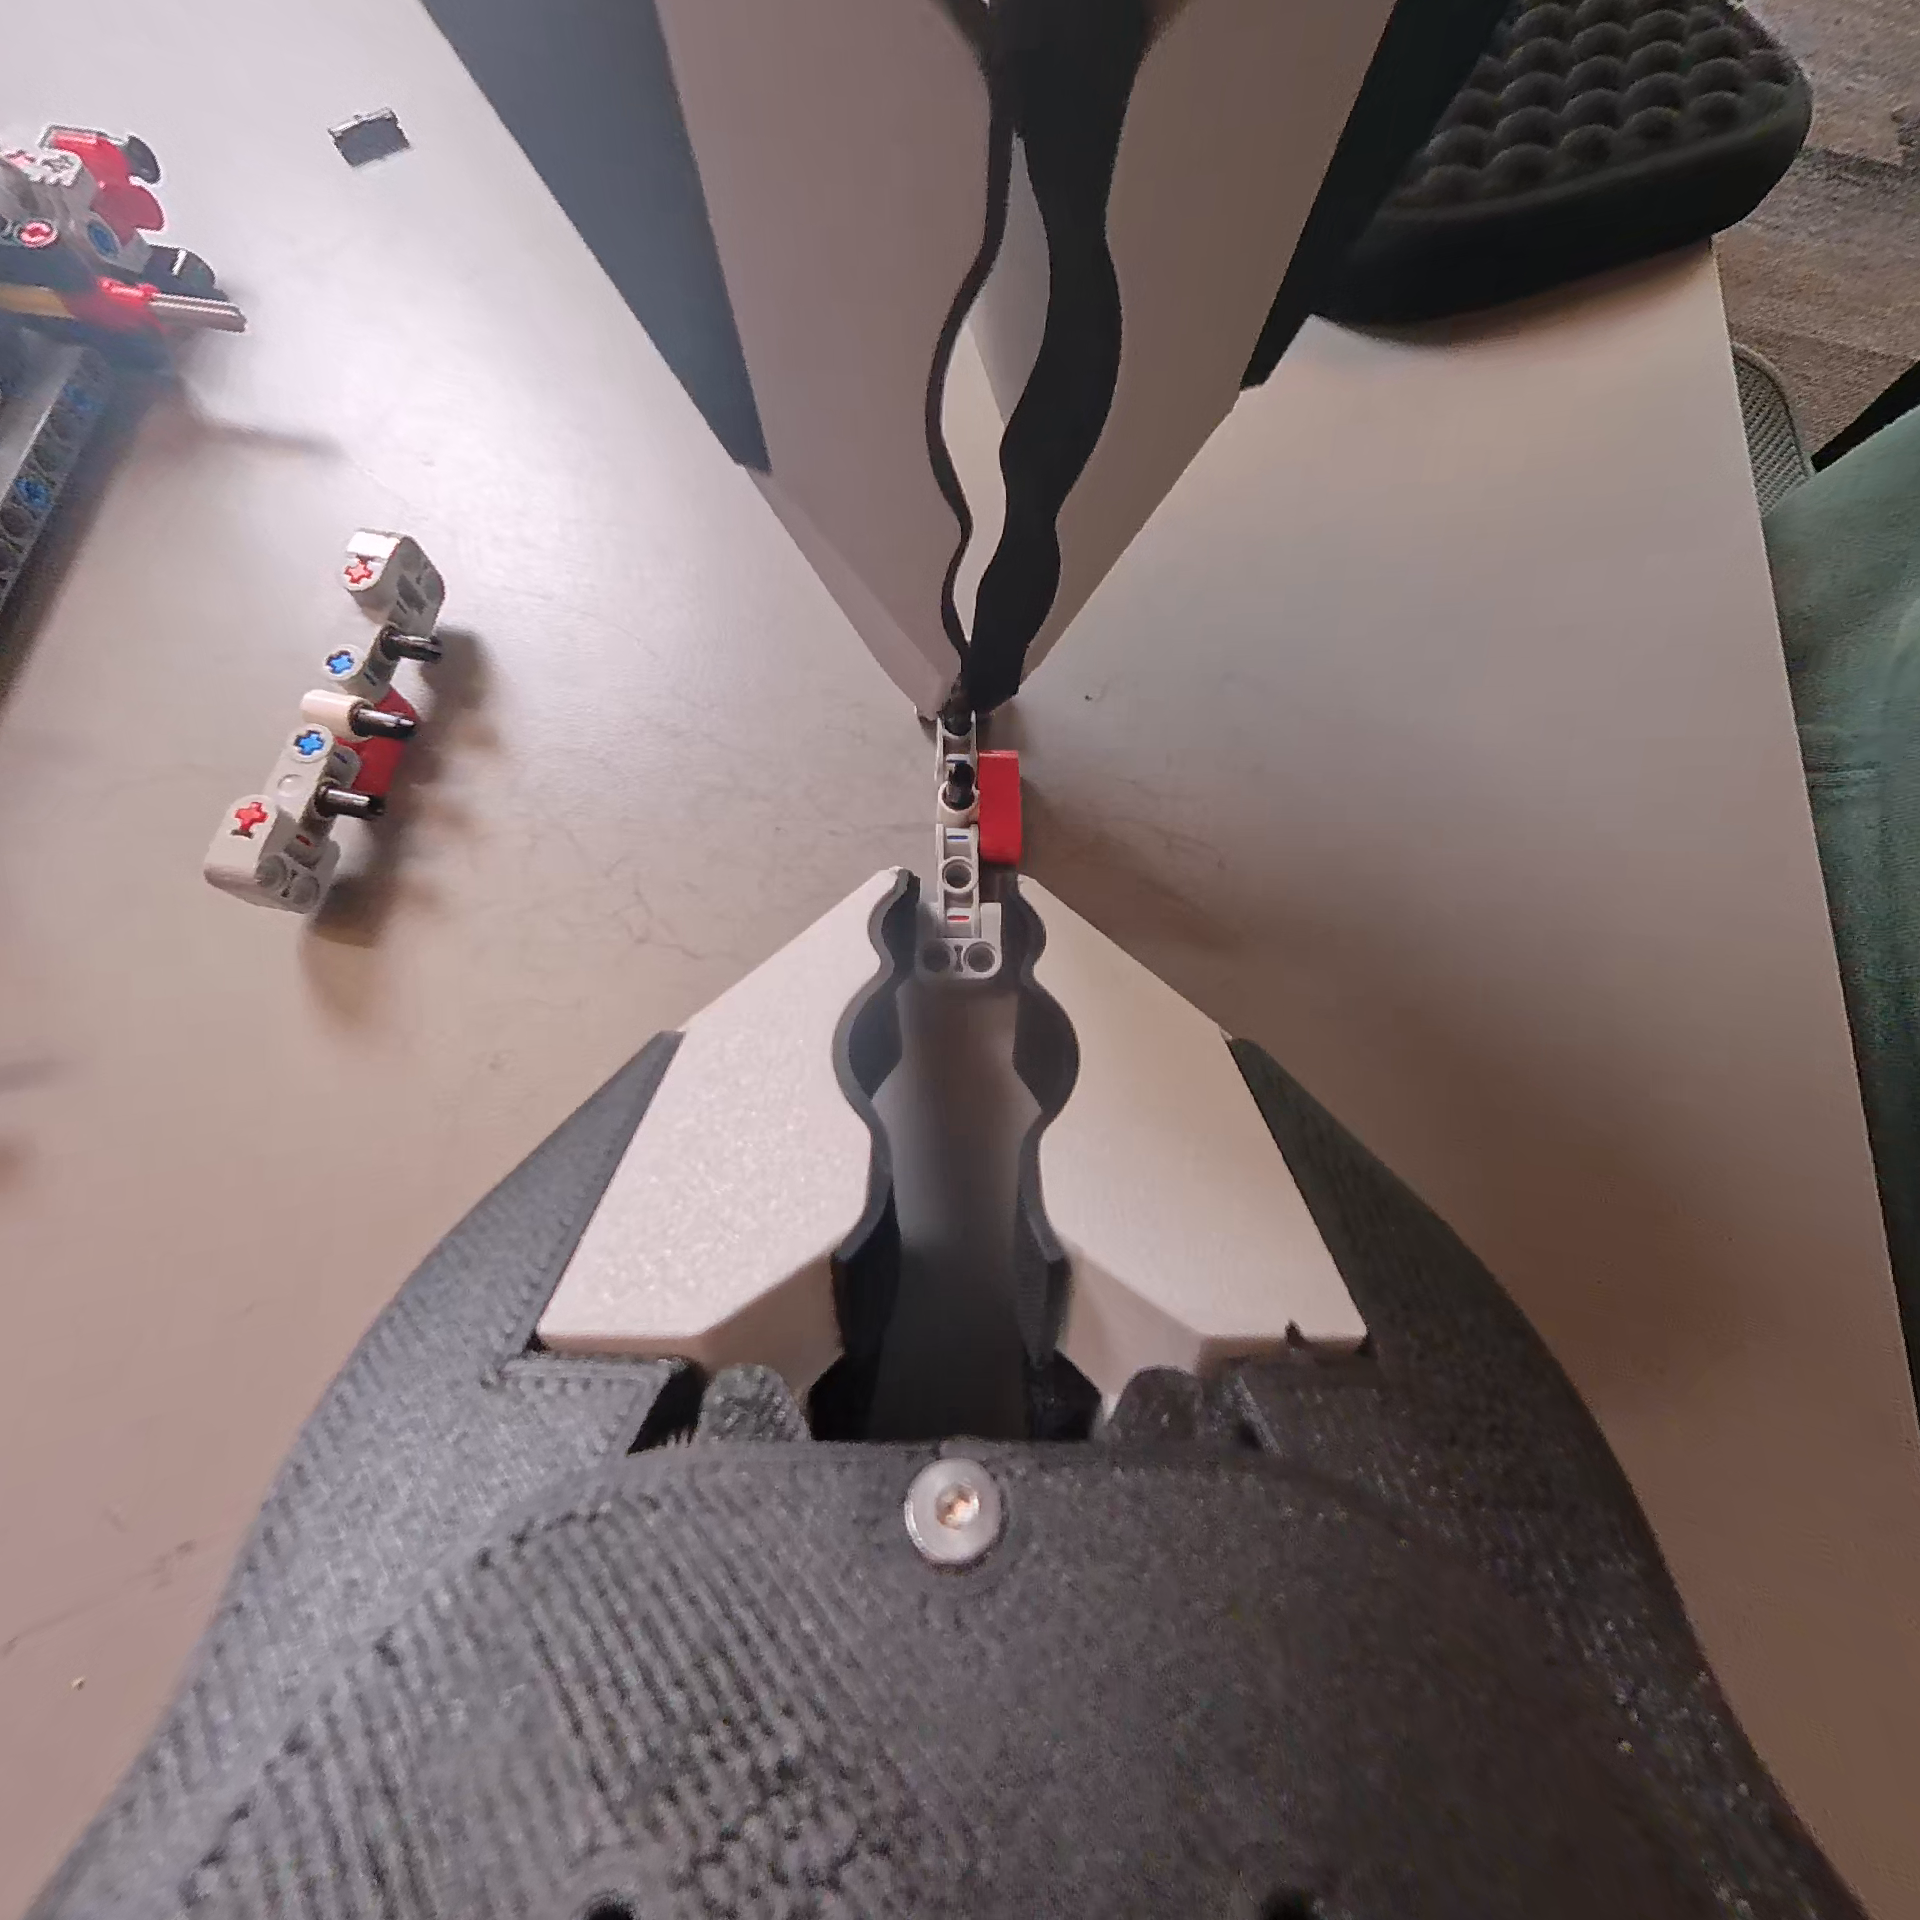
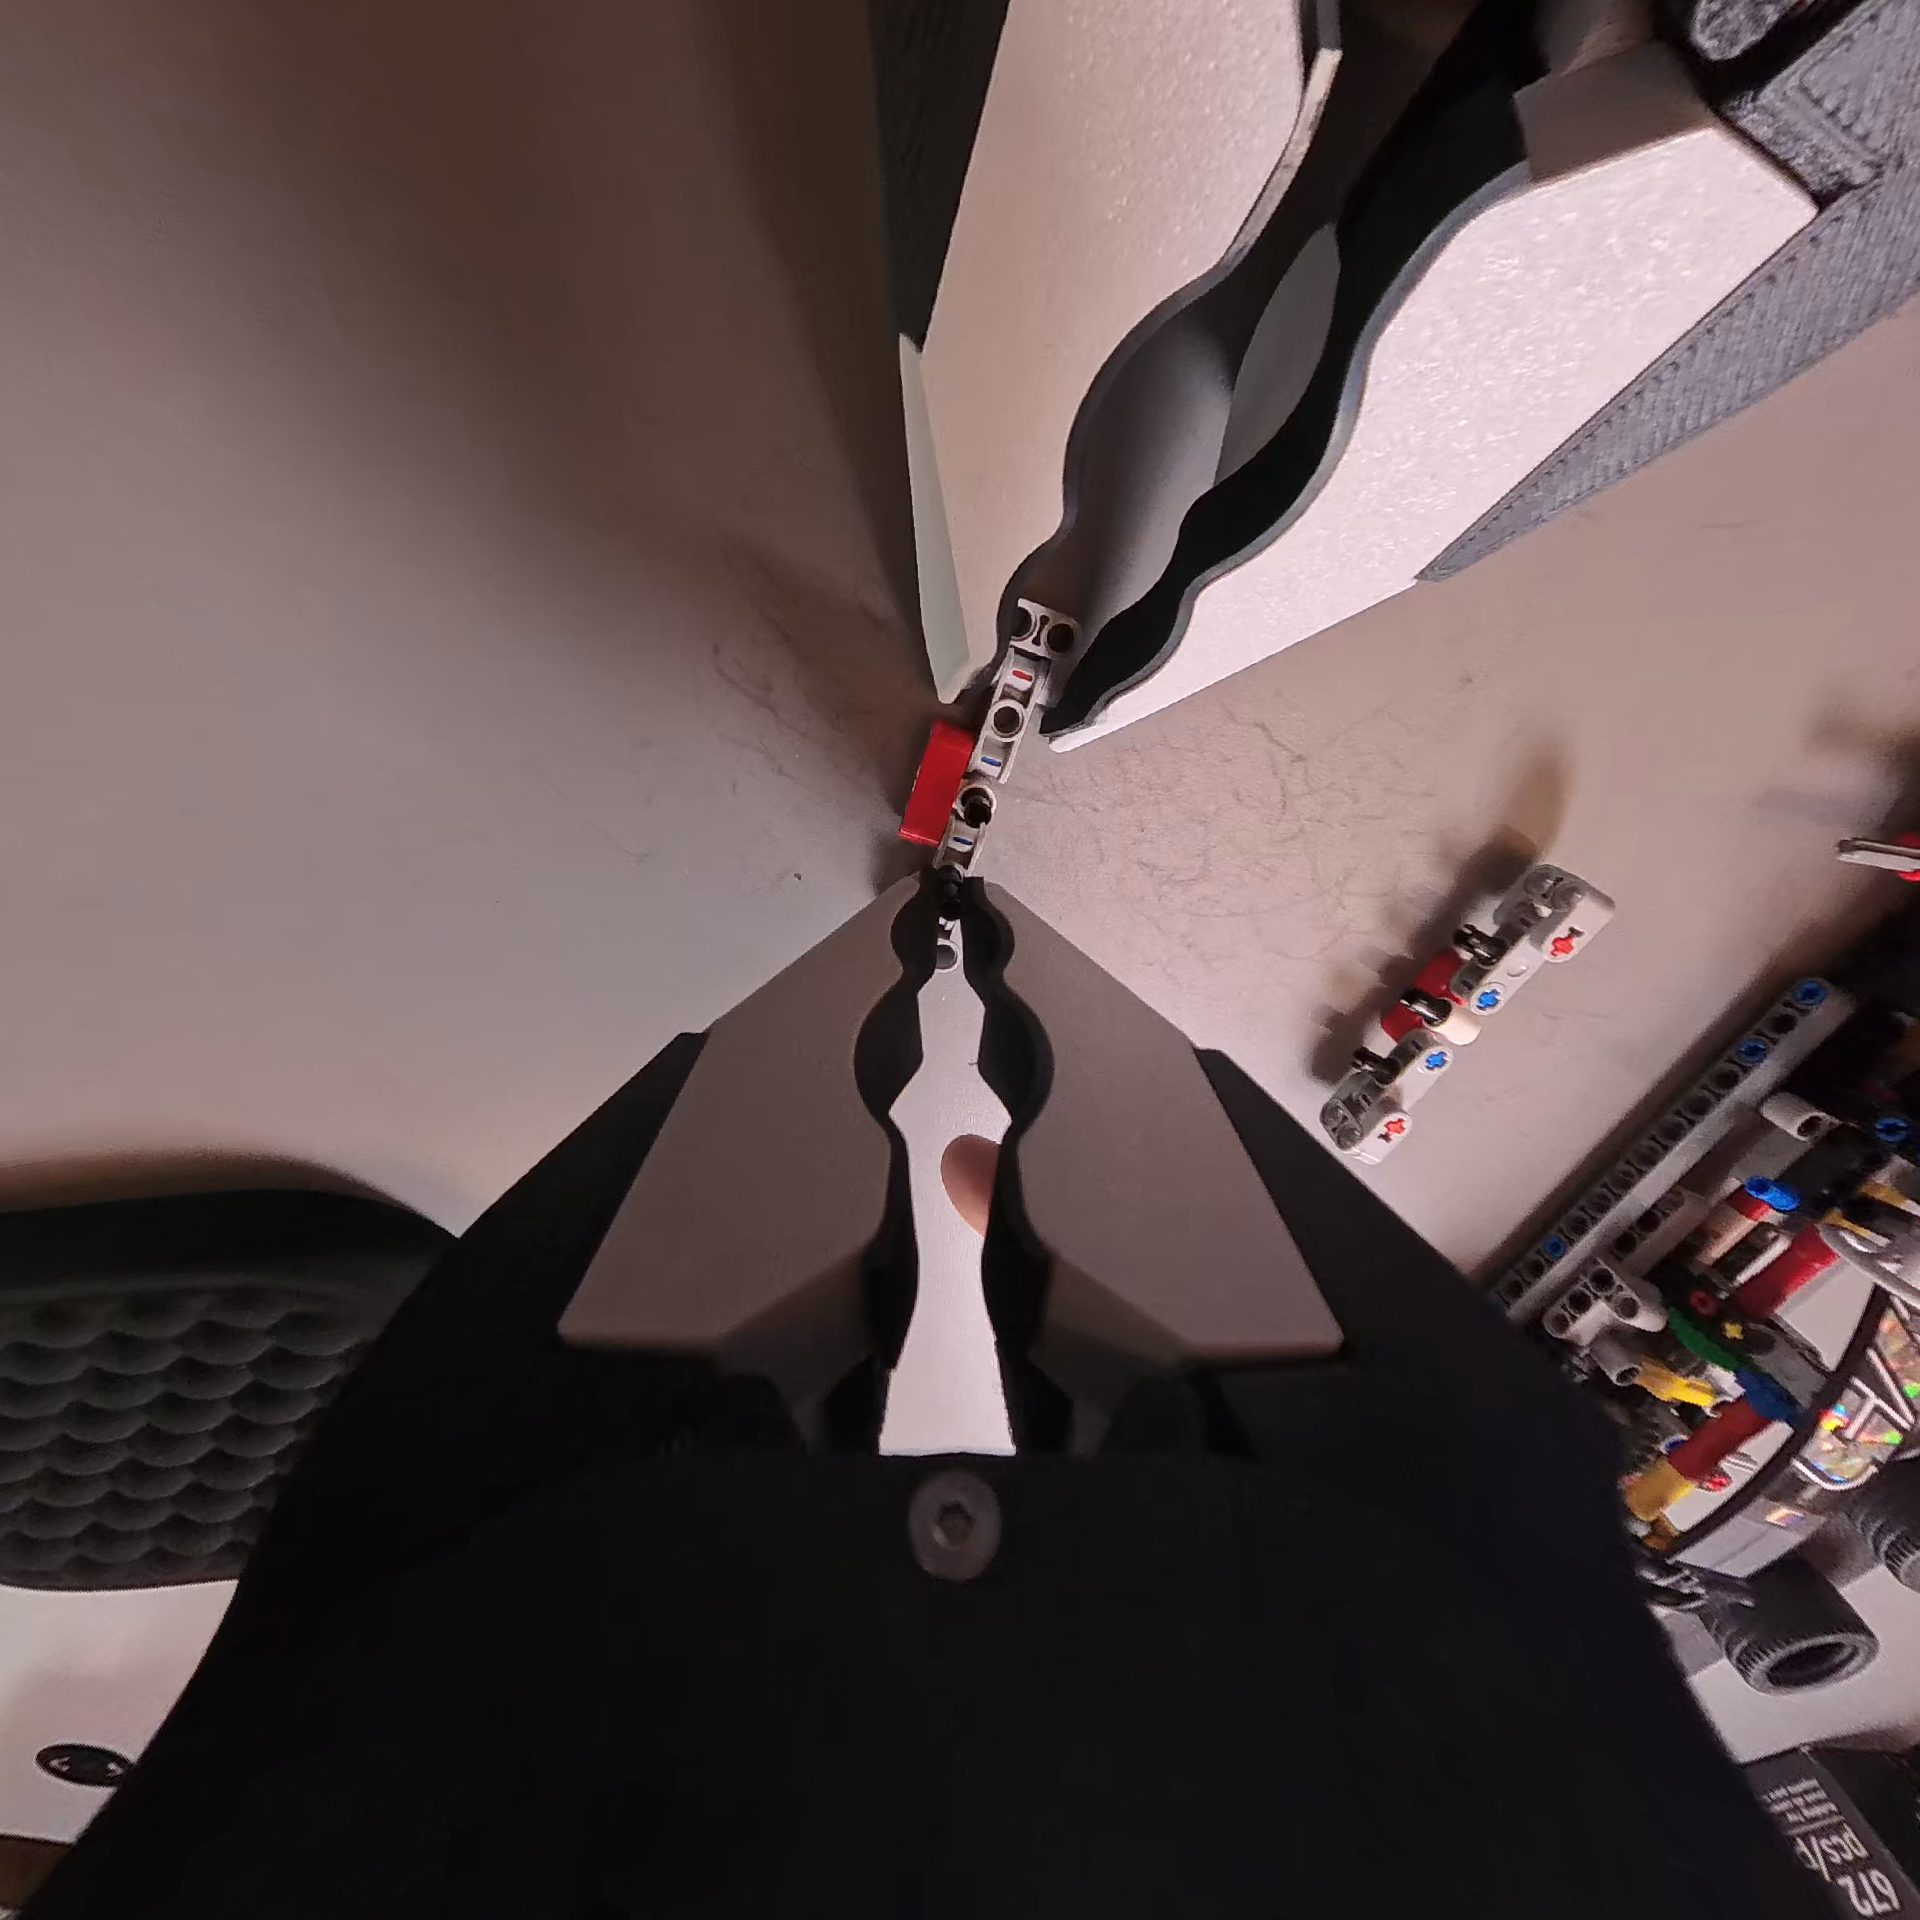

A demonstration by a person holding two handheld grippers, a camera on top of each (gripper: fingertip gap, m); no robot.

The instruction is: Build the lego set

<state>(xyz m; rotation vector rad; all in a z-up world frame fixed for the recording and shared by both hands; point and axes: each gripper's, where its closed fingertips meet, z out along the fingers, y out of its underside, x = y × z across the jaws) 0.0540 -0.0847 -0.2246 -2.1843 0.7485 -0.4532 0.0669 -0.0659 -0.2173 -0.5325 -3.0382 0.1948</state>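
Beige table [image 1: 1403, 727] – grey-red lego assembly [image 1: 961, 831] spans between both tongs, left tongs [image 1: 961, 914] and right tongs [image 2: 951, 904] each clamped on one end

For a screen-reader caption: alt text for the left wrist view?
Two tools, left and right, pinch opposite ends of a small grey and red lego piece above a beige table. A similar piece lies to the left.

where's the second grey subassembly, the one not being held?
The loose grey subassembly lies on the table, left of the left hand-held gripper in its view, below the larger build.
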